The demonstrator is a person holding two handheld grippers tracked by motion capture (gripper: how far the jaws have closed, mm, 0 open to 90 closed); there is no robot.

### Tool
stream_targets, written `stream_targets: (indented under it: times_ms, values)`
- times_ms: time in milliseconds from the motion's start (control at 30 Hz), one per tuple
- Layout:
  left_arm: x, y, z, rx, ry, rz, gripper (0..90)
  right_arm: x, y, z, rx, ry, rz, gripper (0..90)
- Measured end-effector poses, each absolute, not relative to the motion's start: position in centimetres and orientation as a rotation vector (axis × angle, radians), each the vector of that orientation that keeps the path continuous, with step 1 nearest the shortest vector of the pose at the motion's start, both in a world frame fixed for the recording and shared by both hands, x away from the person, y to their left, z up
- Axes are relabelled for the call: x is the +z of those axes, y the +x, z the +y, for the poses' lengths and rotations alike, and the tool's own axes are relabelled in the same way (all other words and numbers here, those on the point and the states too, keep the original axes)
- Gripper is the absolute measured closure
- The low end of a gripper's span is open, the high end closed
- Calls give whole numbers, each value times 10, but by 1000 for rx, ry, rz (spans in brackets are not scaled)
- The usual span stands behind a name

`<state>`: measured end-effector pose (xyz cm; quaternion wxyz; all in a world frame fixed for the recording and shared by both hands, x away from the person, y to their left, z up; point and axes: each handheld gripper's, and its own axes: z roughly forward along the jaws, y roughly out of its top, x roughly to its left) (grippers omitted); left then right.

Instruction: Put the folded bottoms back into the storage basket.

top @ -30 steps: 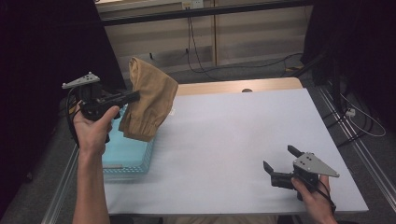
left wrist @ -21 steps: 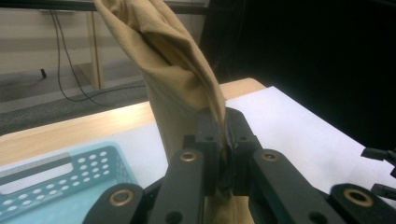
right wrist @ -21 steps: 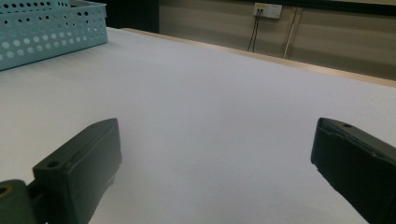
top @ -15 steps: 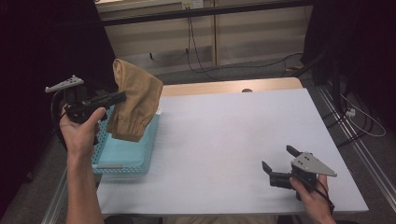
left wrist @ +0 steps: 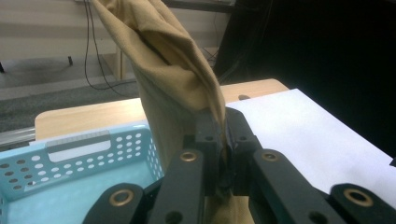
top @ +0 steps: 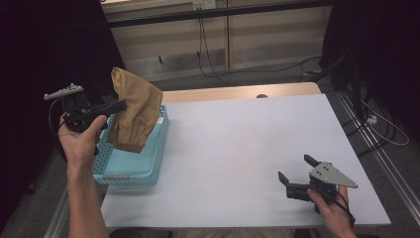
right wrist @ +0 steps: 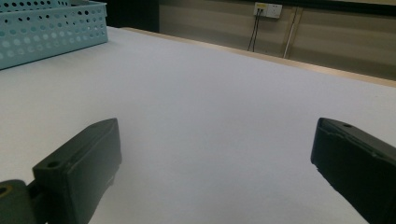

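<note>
1. The high view shows the whole basket (top: 130, 171) at the table's (top: 237, 148) left edge; the left gripper view gives just its perforated near wall and the pinch up close.
2. The left gripper (top: 118, 105) is clamped on the cloth (top: 134, 110), which hangs above the basket; its hem seems clear of the rim, though the angle is poor.
3. The right gripper (top: 296, 170) rests well right of the basket, low over the table, jaws wide apart with nothing between them.

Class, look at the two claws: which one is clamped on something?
The left claw, shut on the tan cloth above the blue basket; the right claw is open.
</note>
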<state>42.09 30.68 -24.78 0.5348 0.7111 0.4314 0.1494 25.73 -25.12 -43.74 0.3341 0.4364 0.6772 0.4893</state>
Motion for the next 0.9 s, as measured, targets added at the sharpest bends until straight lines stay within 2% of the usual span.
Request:
stream_targets:
  times_ms: [900]
  values:
    - [-281, 443, 314, 313, 1757, 1149, 862, -437, 257, -251, 1280, 1137, 1769, 16]
